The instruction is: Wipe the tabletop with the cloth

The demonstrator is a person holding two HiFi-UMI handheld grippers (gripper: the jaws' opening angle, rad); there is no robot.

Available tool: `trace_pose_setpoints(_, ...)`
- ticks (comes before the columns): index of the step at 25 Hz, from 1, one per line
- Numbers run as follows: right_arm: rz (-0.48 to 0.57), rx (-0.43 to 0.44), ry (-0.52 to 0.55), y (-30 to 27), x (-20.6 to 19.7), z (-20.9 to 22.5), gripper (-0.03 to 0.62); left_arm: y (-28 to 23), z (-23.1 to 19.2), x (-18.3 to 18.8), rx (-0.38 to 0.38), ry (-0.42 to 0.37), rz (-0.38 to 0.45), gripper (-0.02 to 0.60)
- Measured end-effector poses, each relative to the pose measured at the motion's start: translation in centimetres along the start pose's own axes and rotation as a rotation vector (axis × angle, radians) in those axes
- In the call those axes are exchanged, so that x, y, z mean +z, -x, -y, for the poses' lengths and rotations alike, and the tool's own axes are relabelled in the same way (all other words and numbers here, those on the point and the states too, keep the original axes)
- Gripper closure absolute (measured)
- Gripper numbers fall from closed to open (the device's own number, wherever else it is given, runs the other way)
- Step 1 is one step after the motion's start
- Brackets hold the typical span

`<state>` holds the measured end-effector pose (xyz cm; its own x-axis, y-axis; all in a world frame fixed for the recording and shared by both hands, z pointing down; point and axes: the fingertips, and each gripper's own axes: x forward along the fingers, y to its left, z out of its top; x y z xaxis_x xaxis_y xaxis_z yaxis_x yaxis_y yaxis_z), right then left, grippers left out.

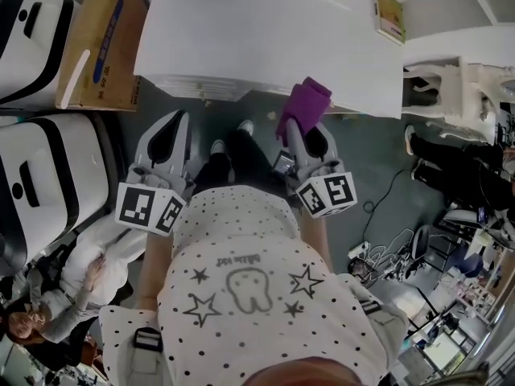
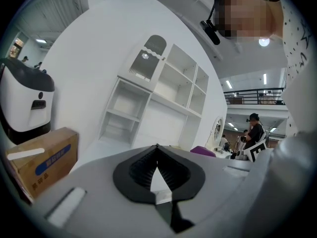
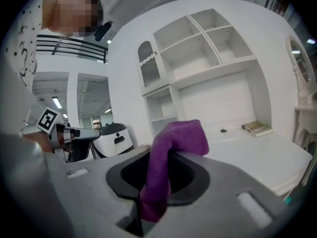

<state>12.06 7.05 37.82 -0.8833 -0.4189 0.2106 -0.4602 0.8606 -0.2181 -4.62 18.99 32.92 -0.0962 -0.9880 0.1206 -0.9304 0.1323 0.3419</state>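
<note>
White tabletop [image 1: 265, 39] ahead; right gripper [image 3: 166, 155] pinches purple cloth [image 3: 181, 133], left gripper [image 2: 157, 148] pressed together, box [image 1: 100, 47] print unreadable.

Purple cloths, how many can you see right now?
1: the purple cloth is clamped in the right gripper, near the front edge of the white table. No other shows.

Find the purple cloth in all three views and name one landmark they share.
Head view: the purple cloth is upper centre-right, pinched at the tip of the right tongs, by the near edge of the white tabletop.
Left gripper view: a small purple patch right of centre, low.
Right gripper view: centre, clamped between the jaws.
Shared landmark: the white tabletop.
</note>
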Motion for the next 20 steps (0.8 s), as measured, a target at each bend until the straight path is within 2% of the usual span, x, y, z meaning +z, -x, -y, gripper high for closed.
trace_pose_setpoints(13, -0.011, 0.06, 0.009, -4.9, 3.0, 5.7, 0.52, -6.7, 0.1, 2.1, 0.062, 0.0, 0.023, 0.597)
trace_pose_setpoints(20, -0.008, 0.072, 0.003, -6.3, 3.5, 8.3, 0.52, -10.0, 1.0, 2.1, 0.058, -0.01, 0.034, 0.597)
